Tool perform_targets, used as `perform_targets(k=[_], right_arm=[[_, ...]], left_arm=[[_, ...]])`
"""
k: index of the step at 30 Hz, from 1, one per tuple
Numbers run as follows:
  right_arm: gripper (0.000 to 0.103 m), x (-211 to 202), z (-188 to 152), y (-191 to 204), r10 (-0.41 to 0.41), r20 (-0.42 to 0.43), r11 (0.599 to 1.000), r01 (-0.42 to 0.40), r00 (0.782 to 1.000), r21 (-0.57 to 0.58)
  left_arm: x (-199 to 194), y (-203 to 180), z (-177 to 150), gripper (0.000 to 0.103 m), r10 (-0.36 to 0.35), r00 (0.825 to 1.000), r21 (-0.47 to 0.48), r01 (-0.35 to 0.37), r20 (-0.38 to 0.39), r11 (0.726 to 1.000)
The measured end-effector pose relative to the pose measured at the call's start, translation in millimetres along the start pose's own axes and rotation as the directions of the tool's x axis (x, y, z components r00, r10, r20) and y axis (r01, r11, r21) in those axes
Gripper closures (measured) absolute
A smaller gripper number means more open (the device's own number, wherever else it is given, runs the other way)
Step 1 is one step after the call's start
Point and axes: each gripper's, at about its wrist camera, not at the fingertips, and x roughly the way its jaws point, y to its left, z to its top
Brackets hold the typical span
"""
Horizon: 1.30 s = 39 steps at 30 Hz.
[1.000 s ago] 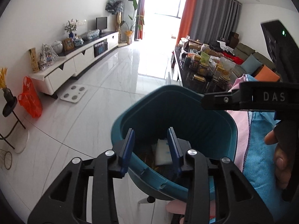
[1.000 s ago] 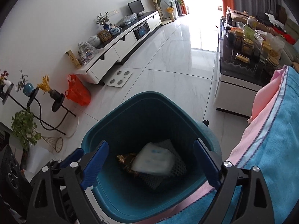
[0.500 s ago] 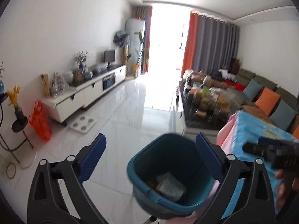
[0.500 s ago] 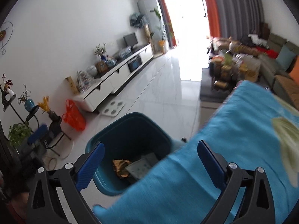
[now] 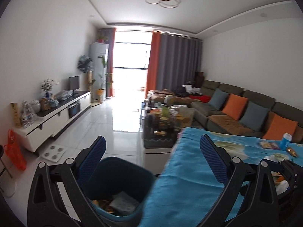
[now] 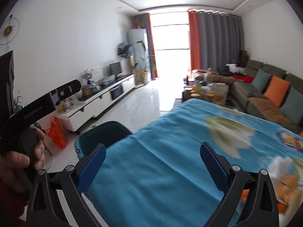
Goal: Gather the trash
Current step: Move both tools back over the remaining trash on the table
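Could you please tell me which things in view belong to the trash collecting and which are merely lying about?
Belonging to the job:
- teal bin, trash inside
- wrappers on the blue cloth
- left hand-held gripper, open
- right hand-held gripper, open

Lying about:
- orange bag
- white scale
- sofa cushions

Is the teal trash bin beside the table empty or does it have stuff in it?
Not empty. The left wrist view looks down into the teal trash bin, where a pale flat packet and a brownish wrapper lie at the bottom.
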Motion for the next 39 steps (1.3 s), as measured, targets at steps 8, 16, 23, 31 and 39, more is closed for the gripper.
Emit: perform_targets(k=[8, 16, 23, 31, 39], right_arm=[[0.007, -54.3, -28.1, -32.6, -0.199, 0.062, 0.979, 0.195, 0.978, 0.061], [0.007, -105.1, -51.1, -50.4, -0.395, 0.148, 0.917, 0.379, 0.907, 0.127], [0.007, -137.9, -68.6, -65.5, -0.495, 0.166, 0.865, 0.465, 0.853, 0.187], [0.007, -161.0, -83.0, -71.6, -0.578, 0.158, 0.81, 0.539, 0.8, 0.233], [0.007, -177.7, -94.5, -75.9, -0.616, 0.134, 0.778, 0.571, 0.777, 0.264]], left_arm=[[-8.2, -93.5, -18.7, 0.006, -0.213, 0.977, 0.065, 0.214, -0.03, 0.975], [-11.1, -140.9, -42.2, 0.006, -0.346, 0.935, 0.097, 0.353, -0.076, 0.931], [-11.9, -155.7, -59.9, 0.006, -0.423, 0.899, 0.121, 0.435, -0.113, 0.892], [-18.2, -167.1, -68.6, 0.006, -0.469, 0.873, 0.115, 0.483, -0.13, 0.868], [-28.9, -179.2, -75.7, 0.006, -0.515, 0.844, 0.137, 0.534, -0.149, 0.834]])
